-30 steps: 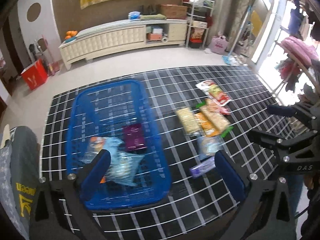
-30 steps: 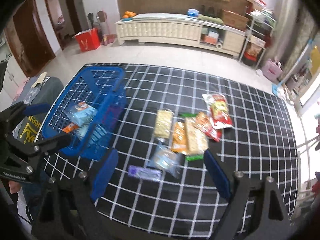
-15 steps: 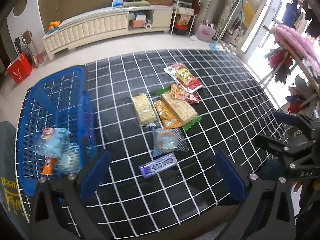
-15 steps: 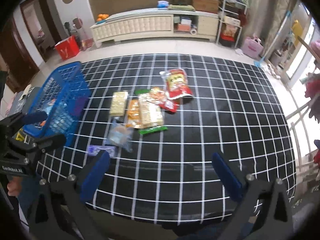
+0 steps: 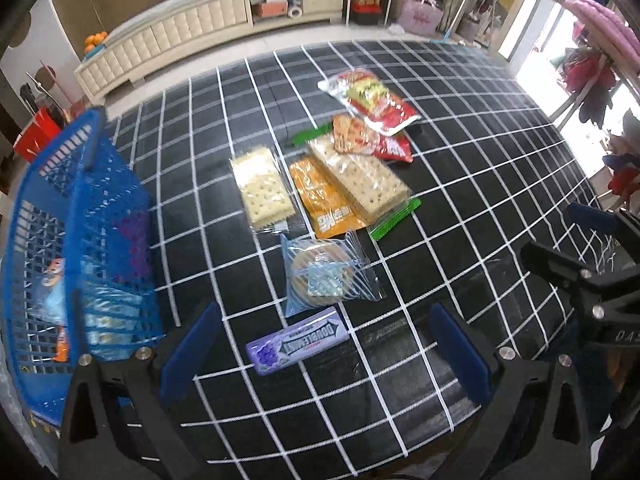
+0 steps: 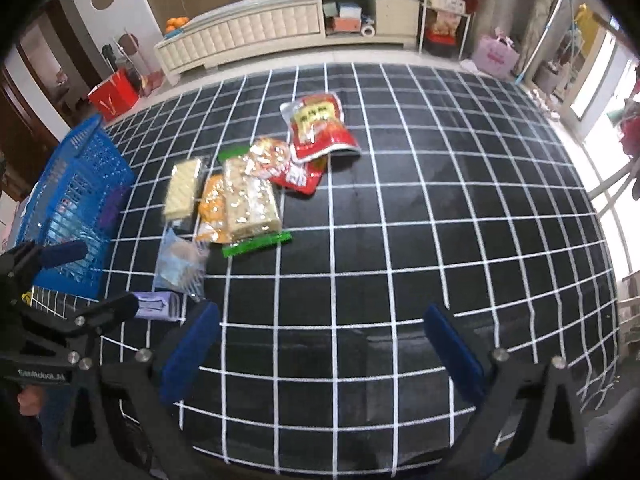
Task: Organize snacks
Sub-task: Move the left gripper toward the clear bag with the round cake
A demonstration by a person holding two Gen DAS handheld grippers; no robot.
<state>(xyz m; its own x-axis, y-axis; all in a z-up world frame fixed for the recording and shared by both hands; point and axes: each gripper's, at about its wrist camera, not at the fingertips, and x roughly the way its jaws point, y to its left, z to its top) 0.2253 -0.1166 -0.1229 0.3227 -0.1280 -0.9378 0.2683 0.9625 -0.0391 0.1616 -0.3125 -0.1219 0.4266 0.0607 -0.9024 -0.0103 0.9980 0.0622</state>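
Snacks lie in a loose cluster on the black, white-gridded worktop (image 5: 460,184), with more already inside the blue basket (image 5: 100,200) at the far left edge.

Going left to right in the left wrist view: the basket holds several soft packets behind its mesh wall. Right of it lies a clear-wrapped cracker pack (image 5: 262,188), then an orange packet (image 5: 326,200) partly under a longer cracker pack with green ends (image 5: 362,178); these crackers look brittle and would be best pinched across their short width, gently. Near them sits a round biscuit in a crinkly clear wrapper (image 5: 322,274), light and probably slippery. Nearest of all is the purple gum pack (image 5: 298,340), a small stiff slab, likely the easiest grip: fingers across its narrow sides. Far right of the cluster lie 2 red pouches (image 5: 374,102), soft and puffy.

The left hand-held gripper (image 5: 324,344) hovers above the worktop, its jaws spread wide and empty; the gum pack lies between its 2 fingers, just ahead of their tips, apparently lower down and untouched. The right hand-held gripper (image 6: 320,344) is likewise wide open and holds nothing, over bare cloth, with the cluster well apart to its far left.
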